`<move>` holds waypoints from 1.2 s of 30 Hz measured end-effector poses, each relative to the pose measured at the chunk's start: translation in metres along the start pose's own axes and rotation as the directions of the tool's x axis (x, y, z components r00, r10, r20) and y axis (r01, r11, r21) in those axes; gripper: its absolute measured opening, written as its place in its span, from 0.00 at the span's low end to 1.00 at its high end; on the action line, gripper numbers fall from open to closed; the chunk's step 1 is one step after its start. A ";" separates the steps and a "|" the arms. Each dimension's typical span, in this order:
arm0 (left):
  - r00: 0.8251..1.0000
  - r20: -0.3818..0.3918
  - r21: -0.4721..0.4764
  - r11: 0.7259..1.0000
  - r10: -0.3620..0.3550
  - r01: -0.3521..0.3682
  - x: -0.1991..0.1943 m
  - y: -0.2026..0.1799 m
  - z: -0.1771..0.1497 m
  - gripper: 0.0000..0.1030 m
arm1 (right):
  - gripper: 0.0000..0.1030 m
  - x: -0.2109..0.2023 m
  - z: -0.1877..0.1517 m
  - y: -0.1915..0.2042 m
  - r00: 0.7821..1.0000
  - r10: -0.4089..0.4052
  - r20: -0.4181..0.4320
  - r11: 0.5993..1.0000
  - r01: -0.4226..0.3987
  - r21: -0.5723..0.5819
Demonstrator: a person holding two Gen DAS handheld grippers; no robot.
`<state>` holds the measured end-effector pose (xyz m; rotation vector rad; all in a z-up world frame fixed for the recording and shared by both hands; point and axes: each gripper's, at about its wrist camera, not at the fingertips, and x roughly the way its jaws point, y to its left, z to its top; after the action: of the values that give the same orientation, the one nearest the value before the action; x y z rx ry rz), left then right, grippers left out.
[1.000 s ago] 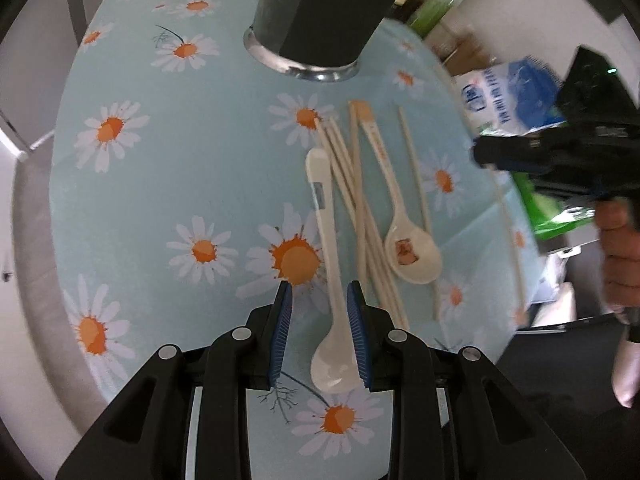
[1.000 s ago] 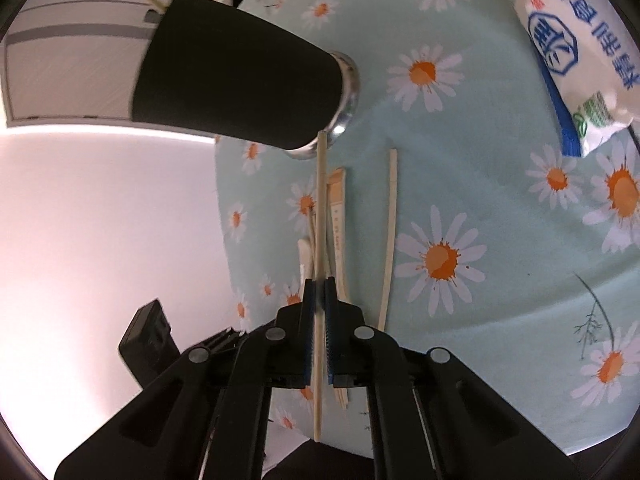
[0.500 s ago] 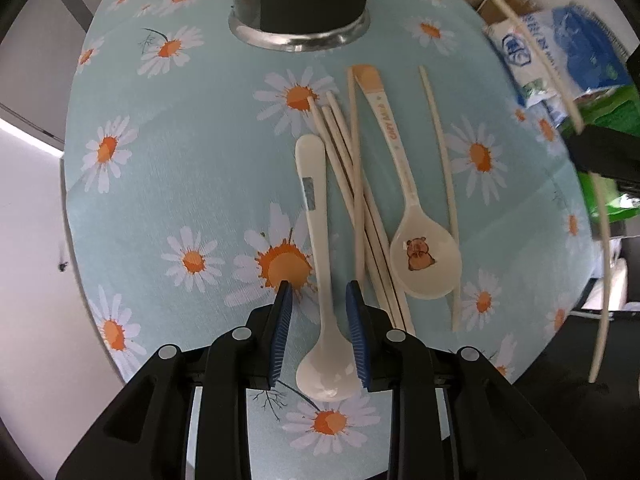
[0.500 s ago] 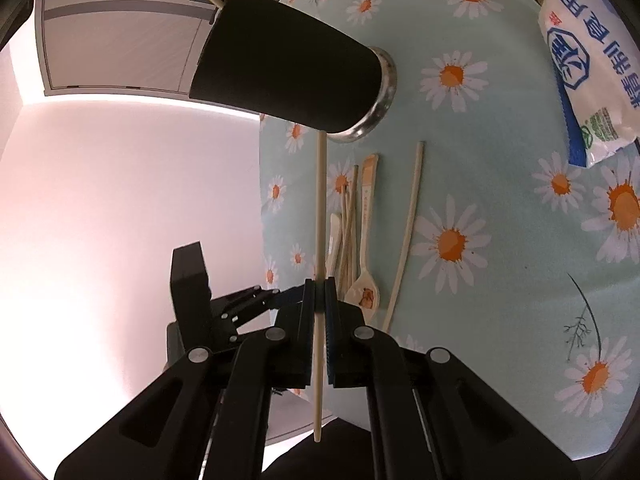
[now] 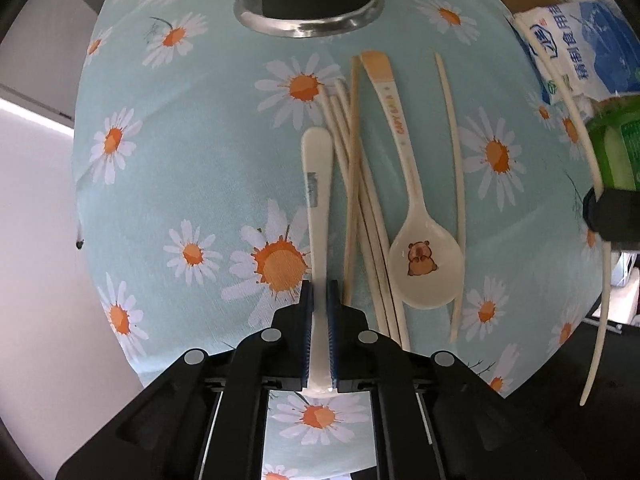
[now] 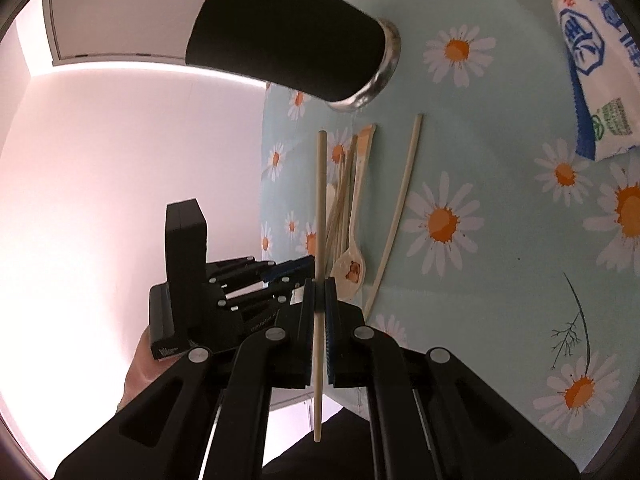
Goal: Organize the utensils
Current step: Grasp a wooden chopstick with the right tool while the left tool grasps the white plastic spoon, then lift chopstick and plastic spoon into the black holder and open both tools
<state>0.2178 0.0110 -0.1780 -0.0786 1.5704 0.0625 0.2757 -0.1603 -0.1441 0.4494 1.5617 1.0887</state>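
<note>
Left wrist view: left fingers [image 5: 319,320] pinch a smooth white spoon [image 5: 318,184]; right fingers [image 6: 319,312] clamp a slim chopstick [image 6: 320,208].

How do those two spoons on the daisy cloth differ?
The plain white spoon has no picture and is clamped between the left gripper fingers; the bear spoon shows a cartoon animal, has lettering and an orange handle tip, and lies free. Both are pale, bowls toward the camera.

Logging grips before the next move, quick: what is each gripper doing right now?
Left gripper: closed on the handle of the plain white plastic spoon.
Right gripper: closed on a single pale wooden chopstick.
</note>
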 end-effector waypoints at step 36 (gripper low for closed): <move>0.799 0.494 0.147 0.939 -0.343 0.312 -0.144 0.094 -0.037 0.05 | 0.05 0.013 0.016 0.122 0.914 -0.148 0.379 0.930 0.258 -0.260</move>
<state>0.1721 0.1025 -0.0351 -0.2670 0.9995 -0.2233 0.2542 -0.0829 -0.0505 0.2439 1.0724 0.9999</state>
